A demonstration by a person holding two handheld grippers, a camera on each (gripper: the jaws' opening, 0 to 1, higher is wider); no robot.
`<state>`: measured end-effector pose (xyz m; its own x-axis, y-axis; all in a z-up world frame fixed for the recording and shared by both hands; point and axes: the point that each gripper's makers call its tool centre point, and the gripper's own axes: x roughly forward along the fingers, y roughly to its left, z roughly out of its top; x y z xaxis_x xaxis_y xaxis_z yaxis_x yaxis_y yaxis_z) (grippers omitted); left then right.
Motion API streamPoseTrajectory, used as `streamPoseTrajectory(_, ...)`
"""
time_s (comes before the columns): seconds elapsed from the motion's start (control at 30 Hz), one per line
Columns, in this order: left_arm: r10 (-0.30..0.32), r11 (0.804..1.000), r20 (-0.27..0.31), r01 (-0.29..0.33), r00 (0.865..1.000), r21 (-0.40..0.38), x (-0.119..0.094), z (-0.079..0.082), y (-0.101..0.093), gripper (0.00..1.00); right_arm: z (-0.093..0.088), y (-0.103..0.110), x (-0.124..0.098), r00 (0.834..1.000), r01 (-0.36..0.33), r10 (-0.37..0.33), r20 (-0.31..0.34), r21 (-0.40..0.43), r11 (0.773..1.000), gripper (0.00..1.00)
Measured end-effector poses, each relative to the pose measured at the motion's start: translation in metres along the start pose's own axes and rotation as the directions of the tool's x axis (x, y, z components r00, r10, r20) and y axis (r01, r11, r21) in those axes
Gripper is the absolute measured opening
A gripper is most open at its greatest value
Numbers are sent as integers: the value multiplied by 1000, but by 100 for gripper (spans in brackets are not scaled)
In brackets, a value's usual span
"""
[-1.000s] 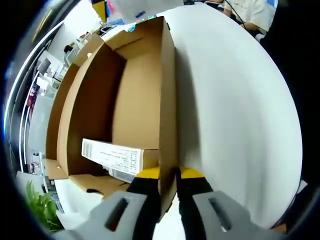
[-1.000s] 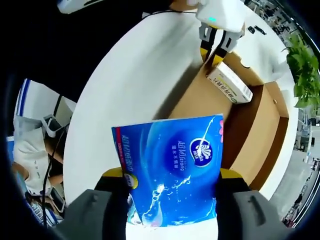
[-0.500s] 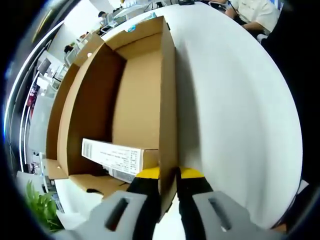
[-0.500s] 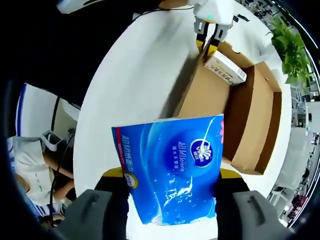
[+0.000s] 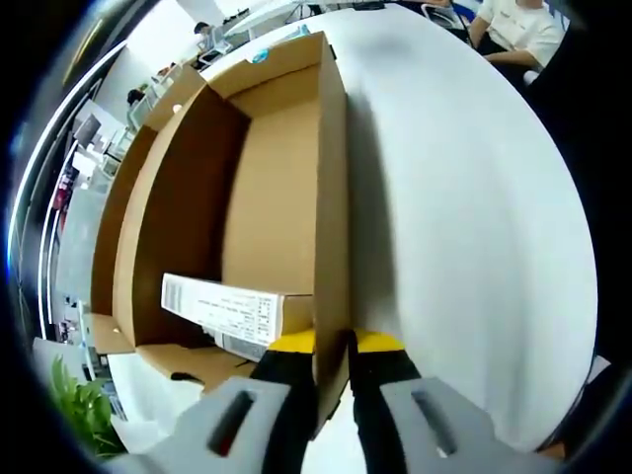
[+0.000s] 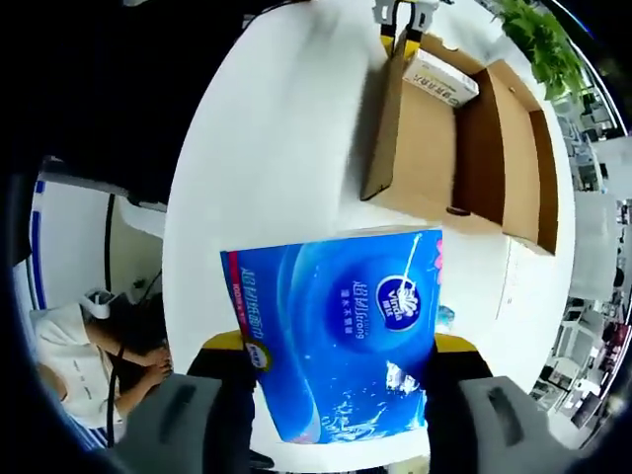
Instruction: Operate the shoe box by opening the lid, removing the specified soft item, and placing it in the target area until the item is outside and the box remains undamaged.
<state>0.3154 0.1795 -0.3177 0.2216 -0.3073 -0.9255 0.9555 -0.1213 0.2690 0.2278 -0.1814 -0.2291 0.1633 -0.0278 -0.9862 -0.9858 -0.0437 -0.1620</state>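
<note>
Between the right gripper (image 6: 336,395)'s closed jaws sits the blue tissue pack (image 6: 336,331), lifted over the white table (image 6: 267,168), clear of the box (image 6: 449,138). The left gripper (image 5: 334,370) pinches the box wall. A loose hold could drop the soft pack short of its target; a hard pinch could crease the cardboard.

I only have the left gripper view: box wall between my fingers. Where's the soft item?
Observer: Out of the box. The right gripper holds a blue tissue pack above the white table.
Operator: Anything left inside the box?
Observer: In the right gripper view, a small white carton lies in the box, at the end near the left gripper.
Operator: Lid?
Observer: Open, lying flat beside the box.
</note>
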Motion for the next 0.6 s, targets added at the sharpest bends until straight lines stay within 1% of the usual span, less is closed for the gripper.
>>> streamPoseTrajectory(0.03, 1, 1000, 0, -1, 1000, -1, 0, 0, 0, 11, -7, 4, 4, 1000, -1, 2, -5, 18, 1000, 70)
streamPoseTrajectory(0.23, 1, 1000, 0, -1, 1000, -2, -1, -1, -1, 11, -26, 18, 23, 999, -21, 22, -30, 49, 999, 70)
streamPoseTrajectory(0.43, 0, 1000, -1, 0, 1000, -5, -1, -1, -2, 11, -39, 20, 45, 999, -20, 23, -35, 80, 997, 70)
streamPoseTrajectory(0.6, -1, 1000, -1, 1, 1000, -5, -1, -1, -2, 11, -45, 22, 60, 999, -24, 28, -43, 88, 996, 69)
